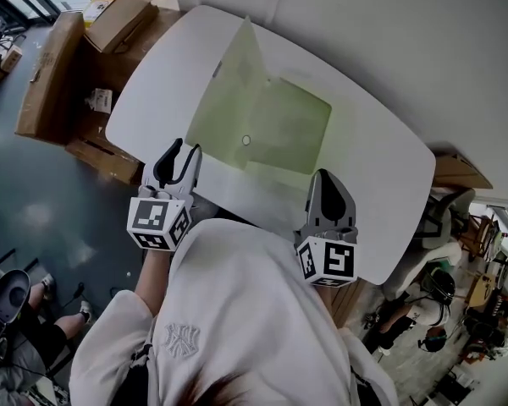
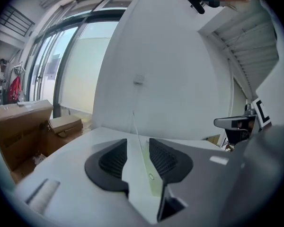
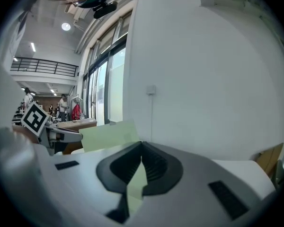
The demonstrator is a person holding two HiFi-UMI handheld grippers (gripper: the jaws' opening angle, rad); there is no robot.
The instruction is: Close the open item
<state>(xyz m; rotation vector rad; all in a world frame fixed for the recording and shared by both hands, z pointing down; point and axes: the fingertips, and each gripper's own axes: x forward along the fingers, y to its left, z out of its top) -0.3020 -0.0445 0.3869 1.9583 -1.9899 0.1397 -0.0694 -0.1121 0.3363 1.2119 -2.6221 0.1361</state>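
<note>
Black ribbed pads of your left gripper (image 2: 138,142) stand well apart on either side of the folder's raised flap (image 2: 143,167). The flap runs edge-on between them, and neither pad presses it. This reads as a loose bracket rather than a grip, probably so the flap can be tipped over instead of dragged.

In the head view, that gripper sits at the near-left side of the pale green folder (image 1: 298,129). One leaf of the folder stands almost upright along the fold, and the other lies flat on the white desk (image 1: 381,184).

Your right gripper (image 1: 323,176) has its jaws closed, tips meeting, at the near edge of the flat leaf. It seems posted there to keep the folder from sliding when the flap comes down. Whether it nips the sheet or only rests against it cannot be told.

The folder lies open around the middle of the desk, so the closing is not yet done. Cardboard boxes (image 1: 51,74) are stacked on the floor past the desk's left end, clear of the work.
</note>
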